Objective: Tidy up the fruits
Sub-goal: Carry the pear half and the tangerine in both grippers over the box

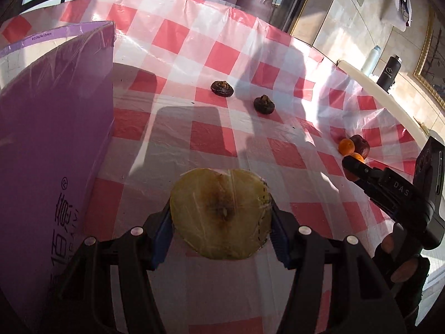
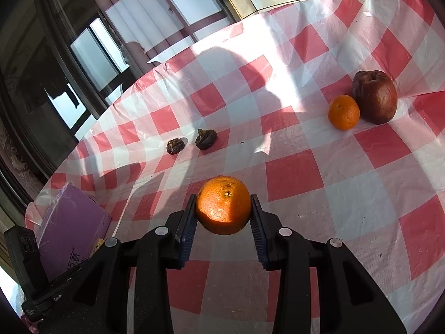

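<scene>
Got L gripper (image 1: 221,222) clamped on the cut pear half (image 1: 221,214) (soft, slippery, so I'm gripping its rim), R gripper (image 2: 224,211) clamped on firm orange (image 2: 224,204).
</scene>
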Demonstrator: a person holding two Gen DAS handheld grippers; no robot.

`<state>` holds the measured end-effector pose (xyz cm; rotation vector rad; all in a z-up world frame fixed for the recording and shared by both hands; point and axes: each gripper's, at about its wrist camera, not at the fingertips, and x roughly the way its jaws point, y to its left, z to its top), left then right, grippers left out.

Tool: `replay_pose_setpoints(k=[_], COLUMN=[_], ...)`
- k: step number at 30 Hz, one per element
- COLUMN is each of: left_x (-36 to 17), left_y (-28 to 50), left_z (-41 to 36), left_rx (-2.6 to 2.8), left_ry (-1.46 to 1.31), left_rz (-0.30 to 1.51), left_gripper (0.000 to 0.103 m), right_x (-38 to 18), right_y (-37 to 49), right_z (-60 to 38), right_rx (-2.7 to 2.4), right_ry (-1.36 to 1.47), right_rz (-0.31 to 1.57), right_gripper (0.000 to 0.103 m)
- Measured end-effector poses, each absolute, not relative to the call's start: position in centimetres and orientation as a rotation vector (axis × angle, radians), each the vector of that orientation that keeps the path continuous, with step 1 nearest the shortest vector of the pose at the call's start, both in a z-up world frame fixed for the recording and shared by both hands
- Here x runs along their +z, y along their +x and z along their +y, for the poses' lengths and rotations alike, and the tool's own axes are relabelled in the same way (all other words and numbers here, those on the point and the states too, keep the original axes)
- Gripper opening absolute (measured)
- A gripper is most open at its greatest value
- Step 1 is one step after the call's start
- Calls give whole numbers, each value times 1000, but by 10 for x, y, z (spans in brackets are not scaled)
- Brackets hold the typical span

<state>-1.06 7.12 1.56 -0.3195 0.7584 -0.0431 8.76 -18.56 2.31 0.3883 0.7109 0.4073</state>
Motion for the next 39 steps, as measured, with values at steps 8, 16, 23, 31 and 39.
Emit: replay_pose_setpoints(k=[8, 16, 23, 31, 39], left_x=[11, 10, 13, 34, 75], left_y=[-7, -6, -7, -53, -105], left_z=[69, 70, 70, 58, 61], left_rx=[-89, -93, -98, -14, -26], left_ry=[-335, -337, -339, -228, -218], left_rz=[776, 780, 768, 649, 522], left_gripper=[60, 60, 60, 60, 60], right_x=[22, 19, 19, 34, 47], right_y=[89, 93, 92, 36, -4], right_z=[-184, -179, -171, -174, -138], right_rx=[406, 413, 498, 472, 506], right_ry=[377, 362, 332, 442, 389], right_rz=[723, 753, 765, 635, 617], right_gripper=[37, 37, 37, 37, 37])
